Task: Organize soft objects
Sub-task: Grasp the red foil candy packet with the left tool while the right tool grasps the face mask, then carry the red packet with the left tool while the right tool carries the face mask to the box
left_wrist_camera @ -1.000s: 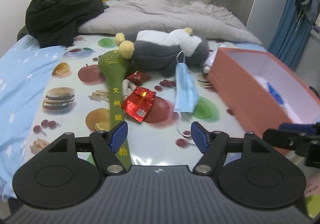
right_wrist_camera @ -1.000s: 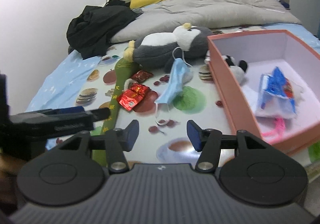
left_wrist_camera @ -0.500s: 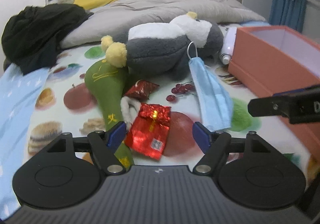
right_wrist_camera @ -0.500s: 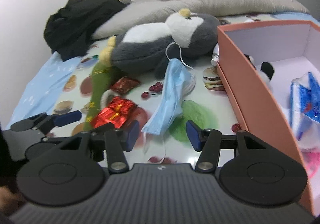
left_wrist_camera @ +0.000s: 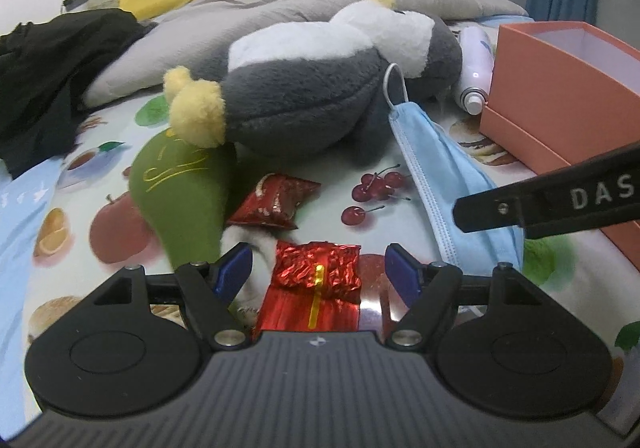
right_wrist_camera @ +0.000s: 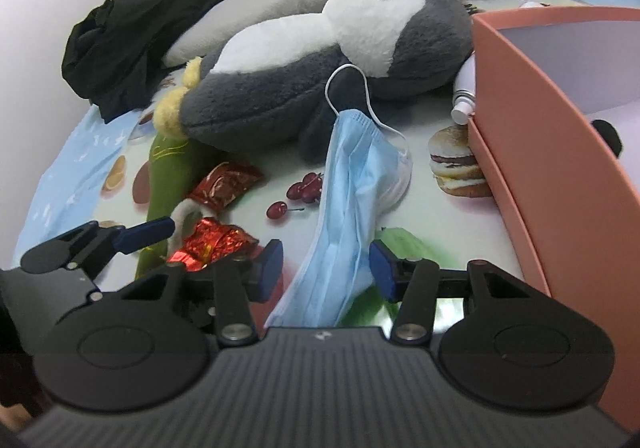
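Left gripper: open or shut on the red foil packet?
Open. The left gripper has its jaws spread either side of the red foil packet, with gaps showing.

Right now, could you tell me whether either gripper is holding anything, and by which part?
Nothing is held: the left gripper is open around the red foil packet, the right gripper around the blue mask.

- The left gripper [left_wrist_camera: 320,266] was matte black, with a ribbed housing behind two rounded lobes, each pressed with a shallow disc.
- Its fingertips [left_wrist_camera: 236,268] wore dark blue pads, and silver screws sat at the linkage pivots.
- The right gripper [right_wrist_camera: 326,262] had the same build and blue pads.
- White letters "DAS" marked its black finger.
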Demonstrator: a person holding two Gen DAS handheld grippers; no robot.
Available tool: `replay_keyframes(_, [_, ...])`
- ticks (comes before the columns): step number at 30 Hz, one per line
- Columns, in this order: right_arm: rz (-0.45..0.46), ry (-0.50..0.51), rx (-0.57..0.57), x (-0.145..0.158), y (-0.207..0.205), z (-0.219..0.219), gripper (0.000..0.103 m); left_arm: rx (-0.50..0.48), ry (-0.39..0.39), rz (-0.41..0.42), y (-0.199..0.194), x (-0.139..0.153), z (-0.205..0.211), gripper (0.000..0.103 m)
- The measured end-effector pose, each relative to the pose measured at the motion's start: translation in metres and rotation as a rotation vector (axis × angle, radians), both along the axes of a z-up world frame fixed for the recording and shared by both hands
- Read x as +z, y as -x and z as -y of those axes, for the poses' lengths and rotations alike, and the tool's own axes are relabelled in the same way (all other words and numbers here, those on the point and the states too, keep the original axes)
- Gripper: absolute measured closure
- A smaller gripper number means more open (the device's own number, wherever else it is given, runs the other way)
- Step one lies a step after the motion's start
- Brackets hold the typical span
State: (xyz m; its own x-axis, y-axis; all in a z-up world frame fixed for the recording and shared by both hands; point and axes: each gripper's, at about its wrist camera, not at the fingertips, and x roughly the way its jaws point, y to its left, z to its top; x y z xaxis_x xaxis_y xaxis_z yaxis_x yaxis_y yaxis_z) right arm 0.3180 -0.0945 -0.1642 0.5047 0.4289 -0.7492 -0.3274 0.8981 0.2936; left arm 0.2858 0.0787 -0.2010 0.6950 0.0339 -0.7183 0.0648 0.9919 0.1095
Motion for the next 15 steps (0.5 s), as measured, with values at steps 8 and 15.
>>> replay_keyframes(8, [-0.023, 0.017, 0.016, -0.013, -0.013, -0.005, 0.079, 0.004, 0.011, -0.029, -0.007, -0.012, 0.000, 0.036])
replay_keyframes(15, [0.009, 0.068, 0.050, -0.009, -0.007, -0.006, 0.091, 0.030, 0.052, -0.027, -0.004, -0.009, -0.002, 0.045])
